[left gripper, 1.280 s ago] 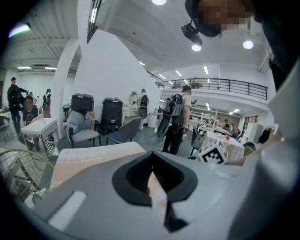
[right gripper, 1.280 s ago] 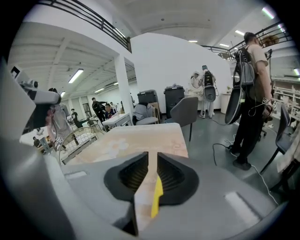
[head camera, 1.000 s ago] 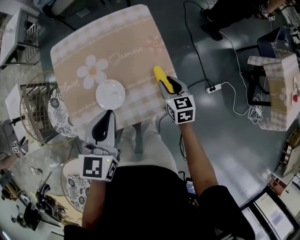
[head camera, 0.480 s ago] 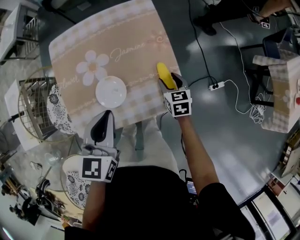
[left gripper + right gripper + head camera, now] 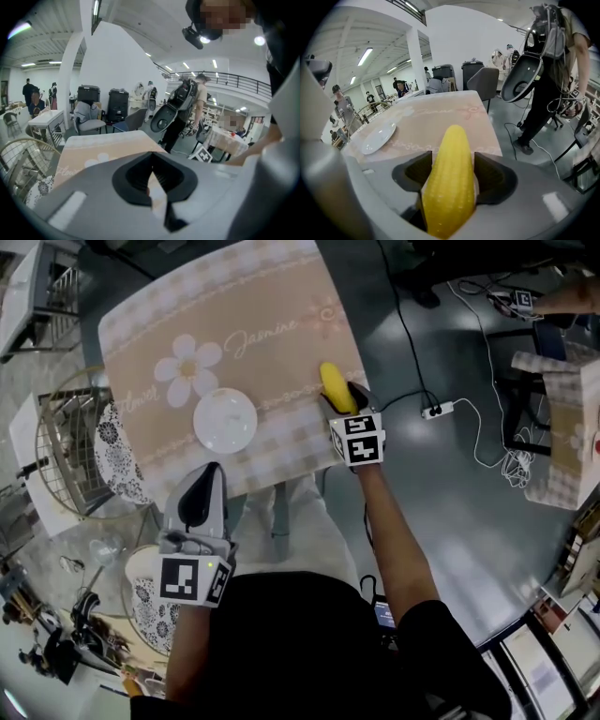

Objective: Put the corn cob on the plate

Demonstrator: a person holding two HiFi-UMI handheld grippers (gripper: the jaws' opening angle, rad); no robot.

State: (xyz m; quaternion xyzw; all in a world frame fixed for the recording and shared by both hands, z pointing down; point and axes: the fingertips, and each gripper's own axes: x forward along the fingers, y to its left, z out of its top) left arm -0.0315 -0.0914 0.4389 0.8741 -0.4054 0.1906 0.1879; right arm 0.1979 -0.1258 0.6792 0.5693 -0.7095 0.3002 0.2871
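A yellow corn cob (image 5: 335, 387) lies on the table (image 5: 272, 296) near its right edge. My right gripper (image 5: 341, 399) has come down around it; its jaws are opening and stand either side of the cob (image 5: 451, 178) without clamping it. In the right gripper view a thin gap shows beside the right pad (image 5: 494, 176). The white plate (image 5: 225, 420) sits empty to the cob's left, also seen as the plate (image 5: 378, 137) far left. My left gripper (image 5: 206, 474) hovers off the table's near edge, below the plate, jaws together and empty (image 5: 150, 161).
A round wire frame with patterned cushions (image 5: 70, 460) stands left of the table. A power strip with cables (image 5: 433, 412) lies on the floor to the right, and another clothed table (image 5: 562, 418) is further right. People stand beyond the table (image 5: 553, 70).
My right gripper has sunk onto the corn cob and its jaws have spread, so the cob now sits between them. The left gripper has barely shifted.
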